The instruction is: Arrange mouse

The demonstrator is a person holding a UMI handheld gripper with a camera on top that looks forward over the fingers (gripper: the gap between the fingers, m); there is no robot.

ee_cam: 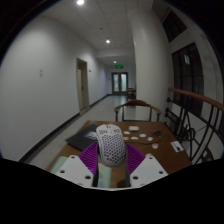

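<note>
Gripper view along the two fingers, looking down a corridor. The mouse [111, 146], a pale, rounded shell perforated all over with a honeycomb of small holes, is sitting directly between the fingers of the gripper [110, 170], with its long axis running roughly along the line of sight, its narrower end pointing away from the camera. The purple pads [90, 156] are showing on either side of the shell and appear to be pressing against its flanks, so the gripper is judged to be clamping the mouse at a medium width; whether the mouse is lifted or resting on the surface [160, 155] cannot be told. The fingers' white outer plates are framing the lower part of the view.

Beyond the mouse, the brown wooden surface is carrying a dark flat item [82, 135], possibly a mat or laptop, off to one side, and a scatter of small white pieces [135, 130] ahead and to the other side. A chair back [136, 104] is standing at the far edge. Any placement spot is therefore lying forward of the gripper, along the mouse's own long axis.
</note>
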